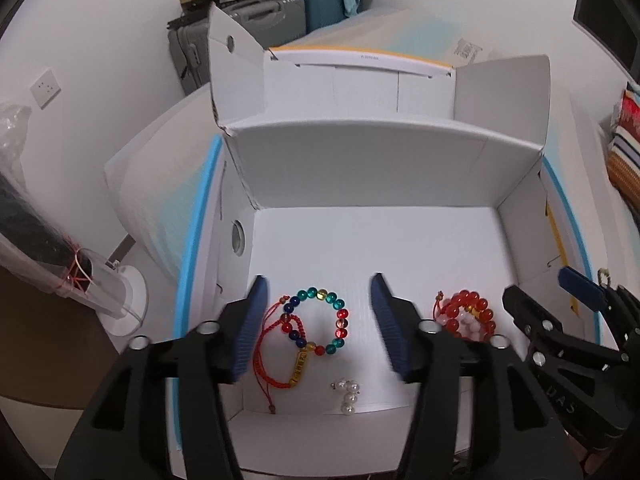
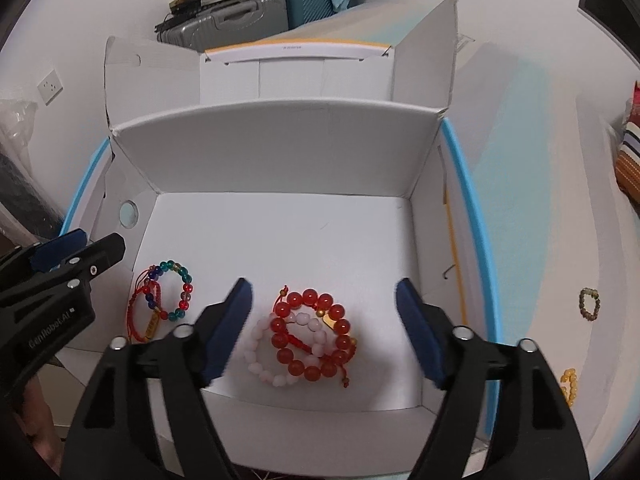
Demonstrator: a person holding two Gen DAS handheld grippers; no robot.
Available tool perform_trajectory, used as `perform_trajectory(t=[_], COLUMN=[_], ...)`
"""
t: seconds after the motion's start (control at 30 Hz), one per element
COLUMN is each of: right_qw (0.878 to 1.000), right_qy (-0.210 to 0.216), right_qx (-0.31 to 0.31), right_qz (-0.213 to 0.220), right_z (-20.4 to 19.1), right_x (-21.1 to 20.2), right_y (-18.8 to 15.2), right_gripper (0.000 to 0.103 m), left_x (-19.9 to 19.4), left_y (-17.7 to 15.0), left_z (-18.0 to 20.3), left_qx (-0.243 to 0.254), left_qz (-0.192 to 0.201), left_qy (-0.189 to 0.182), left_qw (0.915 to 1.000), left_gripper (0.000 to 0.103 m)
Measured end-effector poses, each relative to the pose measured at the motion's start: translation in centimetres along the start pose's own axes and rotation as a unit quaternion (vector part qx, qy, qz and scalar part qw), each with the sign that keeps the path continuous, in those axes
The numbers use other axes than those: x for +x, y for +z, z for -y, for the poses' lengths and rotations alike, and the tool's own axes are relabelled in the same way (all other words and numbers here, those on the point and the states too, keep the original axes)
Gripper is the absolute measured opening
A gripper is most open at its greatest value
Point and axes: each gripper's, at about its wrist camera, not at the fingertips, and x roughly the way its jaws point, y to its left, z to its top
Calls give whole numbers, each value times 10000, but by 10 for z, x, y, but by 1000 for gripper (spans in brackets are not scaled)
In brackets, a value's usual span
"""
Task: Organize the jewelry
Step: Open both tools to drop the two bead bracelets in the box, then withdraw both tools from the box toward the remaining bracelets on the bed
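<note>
Left tool (image 1: pixel 318 320) gapes over box (image 1: pixel 372 240) — bracelets (image 1: pixel 320 322) inside.

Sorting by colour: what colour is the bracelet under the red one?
Pale pink bracelet, clearest in the right wrist view.

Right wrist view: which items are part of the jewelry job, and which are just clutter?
Job items:
white box
multicolour bead bracelet
red cord bracelet
red bead bracelet
pink bead bracelet
pearl piece
green bead bracelet, outside the box
yellow bead bracelet, outside the box

Clutter:
suitcases
wall socket
striped cushion
</note>
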Motion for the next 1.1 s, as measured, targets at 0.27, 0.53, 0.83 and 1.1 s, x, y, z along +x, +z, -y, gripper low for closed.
perform_trajectory(t=[0.27,0.53,0.83,1.1], right_qw=[9997,9987,9964,9935], right_qy=[-117,-258,-480,-680], right_qx=[51,132,381,641], right_qz=[214,423,590,645], right_z=[19,42,79,117], right_x=[-26,-59,-90,-113], right_y=[-8,-18,-34,-52], right_gripper=[86,94,95,95], left_x=[-20,-43,-63,-75], left_y=[0,-2,-4,-9], left_z=[5,30,61,98], left_qx=[-49,81,266,531], left_qz=[172,409,580,709], left_qy=[-72,-236,-404,-706], left_qw=[9998,9989,9971,9936], left_gripper=[79,92,97,97])
